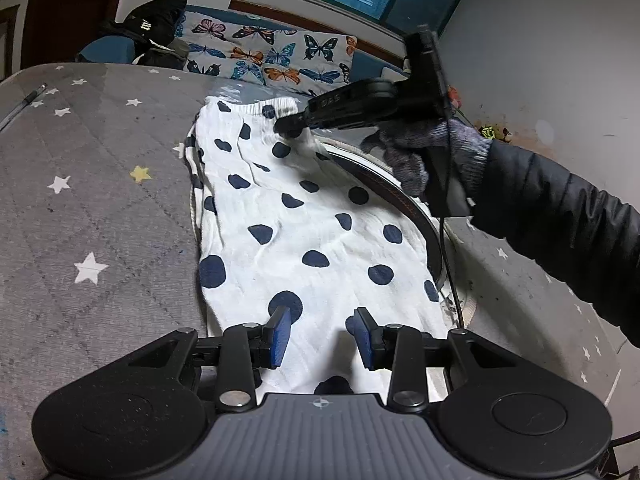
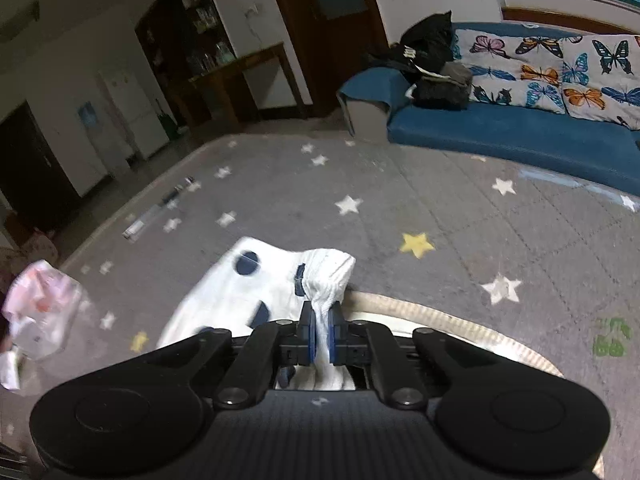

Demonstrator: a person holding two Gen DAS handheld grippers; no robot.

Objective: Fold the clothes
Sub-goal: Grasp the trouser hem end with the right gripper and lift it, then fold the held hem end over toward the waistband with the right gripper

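Observation:
A white garment with dark blue dots (image 1: pixel 304 232) lies stretched out on a grey star-patterned cover (image 1: pixel 88 208). My left gripper (image 1: pixel 322 334) is open, its blue pads (image 1: pixel 280 334) hovering over the near end of the garment, holding nothing. My right gripper (image 1: pixel 290 128) reaches in from the right, held by a gloved hand, at the garment's far elastic edge. In the right wrist view my right gripper (image 2: pixel 320 340) is shut on a bunched fold of the white garment (image 2: pixel 324 276), which trails off to the left.
A round wood-rimmed object (image 1: pixel 404 204) lies under the garment's right side. A blue sofa (image 2: pixel 500 136) with butterfly cushions (image 1: pixel 272 56) and dark clothes (image 2: pixel 432 60) stands behind. A pen (image 2: pixel 160 208) and a plastic bag (image 2: pixel 40 312) lie at the left.

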